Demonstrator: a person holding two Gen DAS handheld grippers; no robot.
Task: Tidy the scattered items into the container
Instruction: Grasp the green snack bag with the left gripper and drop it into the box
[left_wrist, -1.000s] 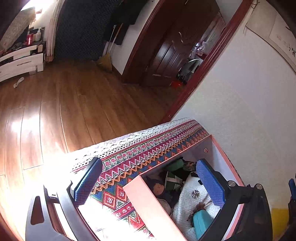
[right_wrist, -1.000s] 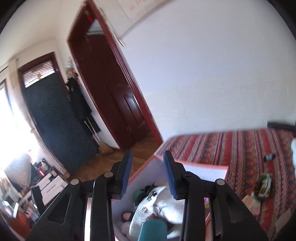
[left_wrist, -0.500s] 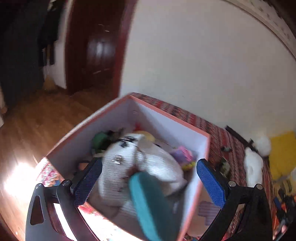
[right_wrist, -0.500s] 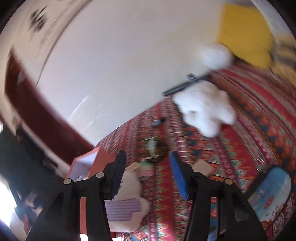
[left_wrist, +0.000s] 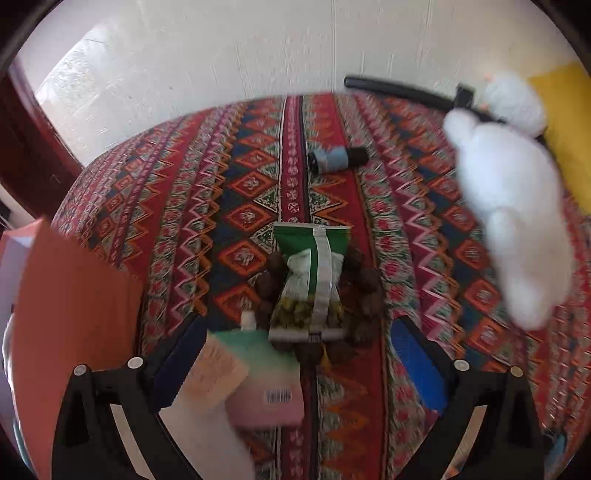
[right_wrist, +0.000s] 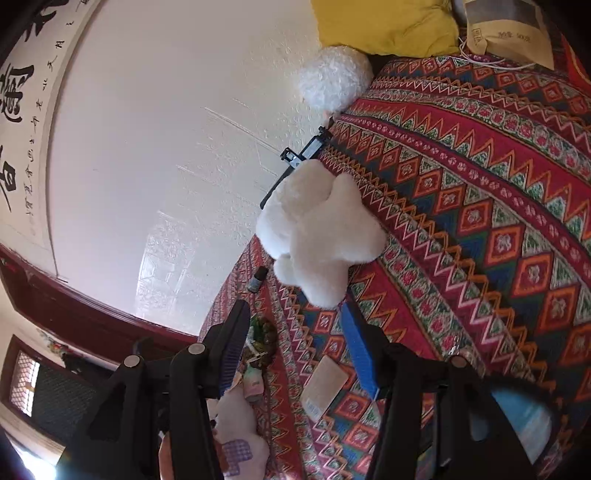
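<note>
Below, in the left wrist view, the left gripper (left_wrist: 299, 354) was closing, fingers released, over a green packet (left_wrist: 314, 273) and pink box (left_wrist: 266, 391) on the bed (left_wrist: 388, 221); the container (left_wrist: 74, 314) stood left. Right wrist view: the right gripper (right_wrist: 295, 339), released, pointed toward the white plush toy (right_wrist: 317, 229).

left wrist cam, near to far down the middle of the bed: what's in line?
Pink and mint box with barcode → green snack packet lying on a dark beaded string → small bottle with a blue label → white wall.
</note>
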